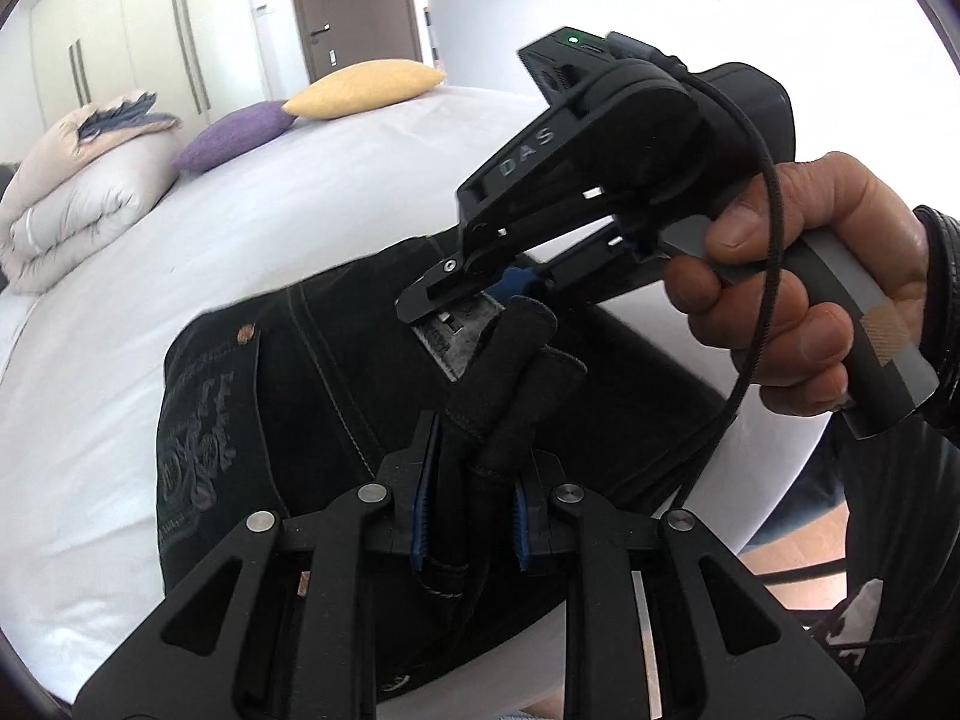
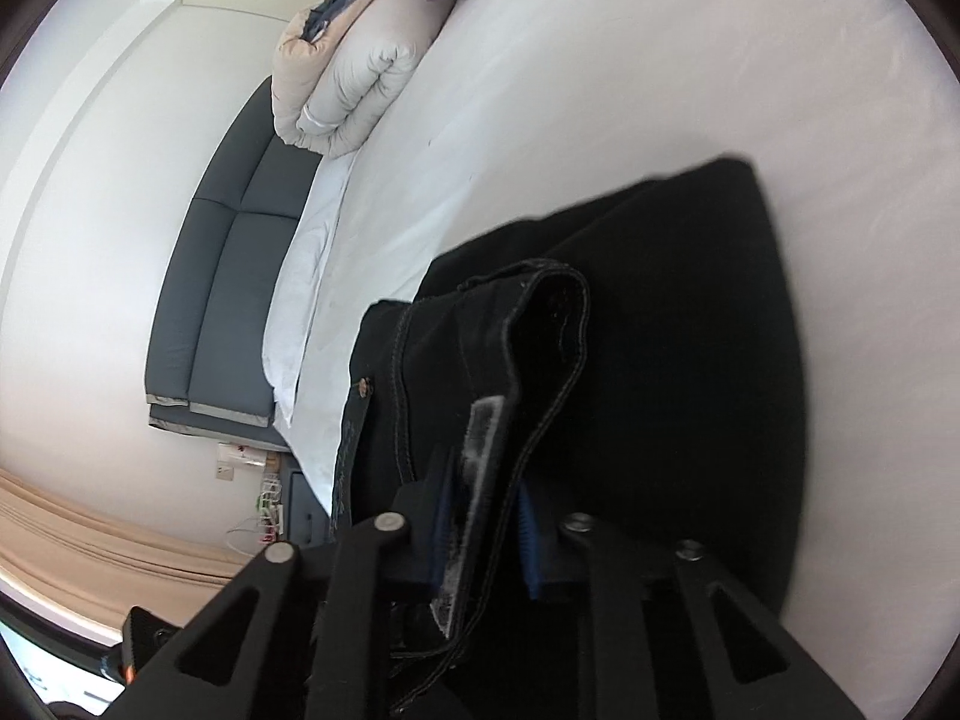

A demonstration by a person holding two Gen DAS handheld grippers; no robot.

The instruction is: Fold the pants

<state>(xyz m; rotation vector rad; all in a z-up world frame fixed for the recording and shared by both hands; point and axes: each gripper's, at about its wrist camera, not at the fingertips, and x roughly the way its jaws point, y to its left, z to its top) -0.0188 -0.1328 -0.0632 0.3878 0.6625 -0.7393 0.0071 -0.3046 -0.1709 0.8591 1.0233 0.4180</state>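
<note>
Black denim pants [image 1: 312,360] lie on the white bed [image 1: 180,252]; the left gripper [image 1: 471,516] is pinched on a bunched dark fold of them and the right gripper [image 2: 480,534] is clamped on the waistband edge by the grey label [image 2: 474,480]. Best to keep both grips level, lift together, and lay the edges flush. Pants' long axis seems to run from the grippers away across the bed, waistband nearest.

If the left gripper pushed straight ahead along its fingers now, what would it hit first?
Probably the right gripper, which sits just beyond the bunched black pants that the left gripper is clamping. Depth is hard to judge here; it might pass below onto the bed.
</note>
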